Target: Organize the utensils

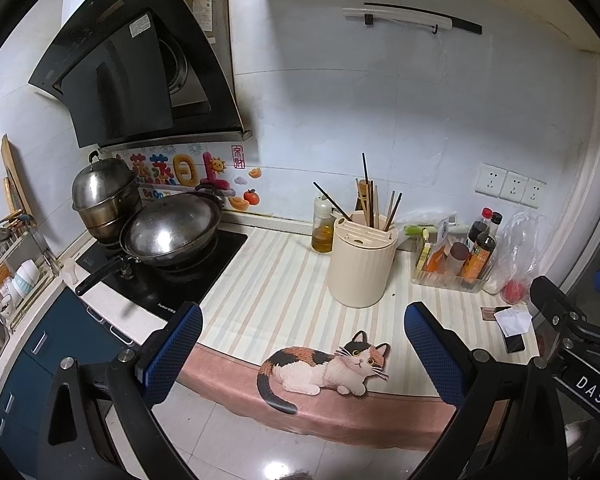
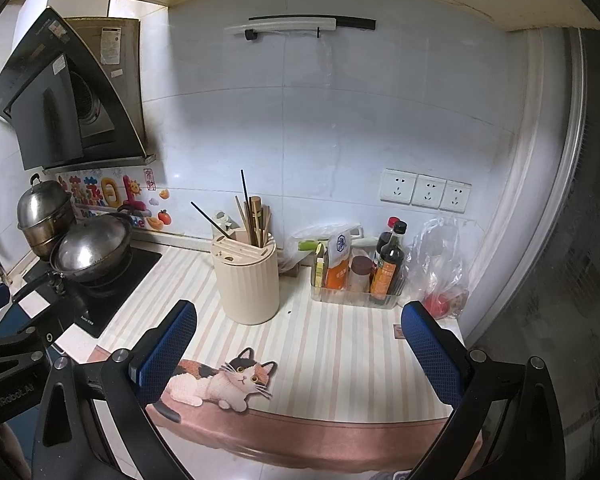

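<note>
A cream ribbed utensil holder (image 1: 360,268) stands on the striped counter mat (image 1: 284,292), with several wooden and black chopsticks (image 1: 374,204) upright in it. It also shows in the right wrist view (image 2: 248,280), with its chopsticks (image 2: 254,216). My left gripper (image 1: 302,356) is open and empty, held back from the counter's front edge. My right gripper (image 2: 300,354) is open and empty too, in front of the holder. Part of the right gripper shows at the right of the left wrist view.
A wok (image 1: 172,232) and a steel steamer pot (image 1: 104,196) sit on the black hob at left. An oil bottle (image 1: 323,226) stands behind the holder. A clear tray of sauce bottles (image 2: 360,276) and a plastic bag (image 2: 440,272) sit at right. A dish rack (image 1: 12,272) is far left.
</note>
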`<state>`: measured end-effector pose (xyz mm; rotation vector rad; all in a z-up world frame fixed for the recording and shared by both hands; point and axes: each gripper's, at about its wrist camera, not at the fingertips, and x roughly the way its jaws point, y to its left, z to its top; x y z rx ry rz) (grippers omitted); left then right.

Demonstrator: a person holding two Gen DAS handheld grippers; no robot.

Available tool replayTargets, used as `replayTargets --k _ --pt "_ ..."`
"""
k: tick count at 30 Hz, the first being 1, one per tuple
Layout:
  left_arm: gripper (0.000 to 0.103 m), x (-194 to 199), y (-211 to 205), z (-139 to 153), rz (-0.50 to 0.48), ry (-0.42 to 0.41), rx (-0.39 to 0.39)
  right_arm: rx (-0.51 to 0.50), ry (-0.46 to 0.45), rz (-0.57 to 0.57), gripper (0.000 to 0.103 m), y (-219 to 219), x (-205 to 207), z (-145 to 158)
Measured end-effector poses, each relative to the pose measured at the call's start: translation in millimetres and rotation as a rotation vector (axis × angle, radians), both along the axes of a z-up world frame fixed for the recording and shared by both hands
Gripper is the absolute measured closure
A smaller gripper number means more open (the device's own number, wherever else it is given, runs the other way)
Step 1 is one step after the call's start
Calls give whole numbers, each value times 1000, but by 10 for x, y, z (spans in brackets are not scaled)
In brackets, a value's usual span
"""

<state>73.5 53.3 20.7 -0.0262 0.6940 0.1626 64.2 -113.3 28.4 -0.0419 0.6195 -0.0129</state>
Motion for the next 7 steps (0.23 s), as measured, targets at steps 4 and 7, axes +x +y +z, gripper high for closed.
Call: replayTargets --k 4,7 --pt "0 -7 -3 -7 3 -2 0 2 0 0 0 1 2 -2" --pt "0 -9 3 -13 -2 0 -1 0 -1 0 0 2 -1 -3"
